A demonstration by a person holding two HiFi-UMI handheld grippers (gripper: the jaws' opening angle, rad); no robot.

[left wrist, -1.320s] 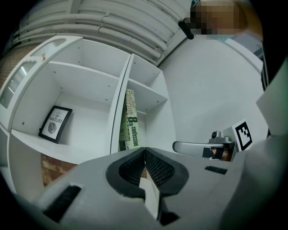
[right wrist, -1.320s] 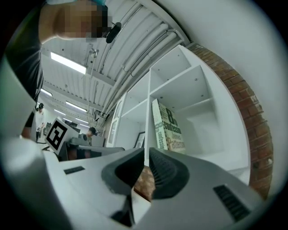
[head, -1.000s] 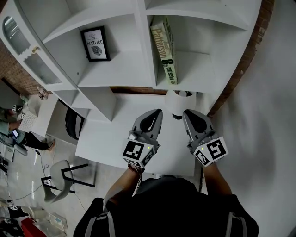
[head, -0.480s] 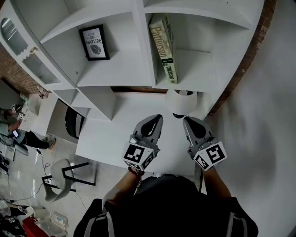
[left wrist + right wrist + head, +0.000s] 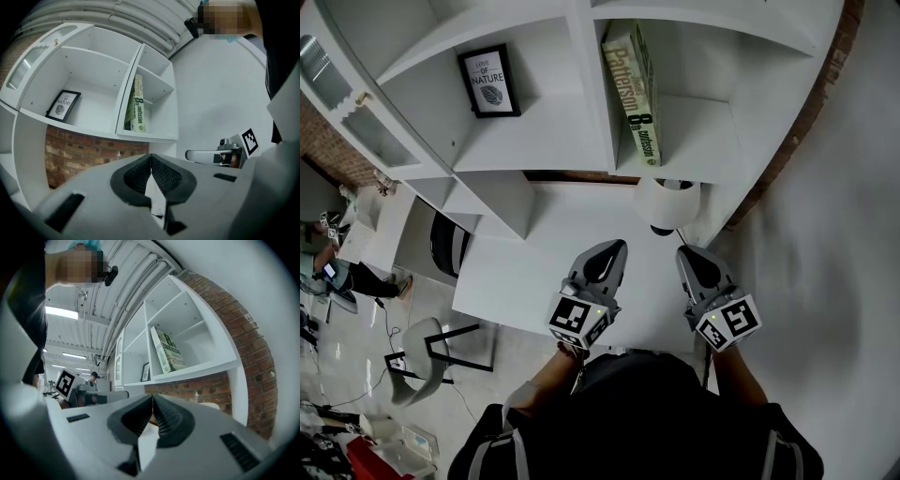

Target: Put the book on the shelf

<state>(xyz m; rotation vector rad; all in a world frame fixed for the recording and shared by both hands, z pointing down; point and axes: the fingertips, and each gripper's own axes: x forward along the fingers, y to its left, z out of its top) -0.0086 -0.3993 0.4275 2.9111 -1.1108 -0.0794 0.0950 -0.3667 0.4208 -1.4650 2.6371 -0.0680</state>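
Book [image 5: 632, 89] already stands upright on the shelf [image 5: 698, 141], well ahead of the right gripper [image 5: 687, 253] (nearer) and left gripper [image 5: 612, 247]. Both have jaws pressed together, nothing in them.

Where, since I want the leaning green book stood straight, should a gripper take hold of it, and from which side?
Probably across the spine, low down, coming straight in from the open front. The green book faces spine-out and seems to lean with its top against the divider, so only lower down does there seem room for a pad on both covers.
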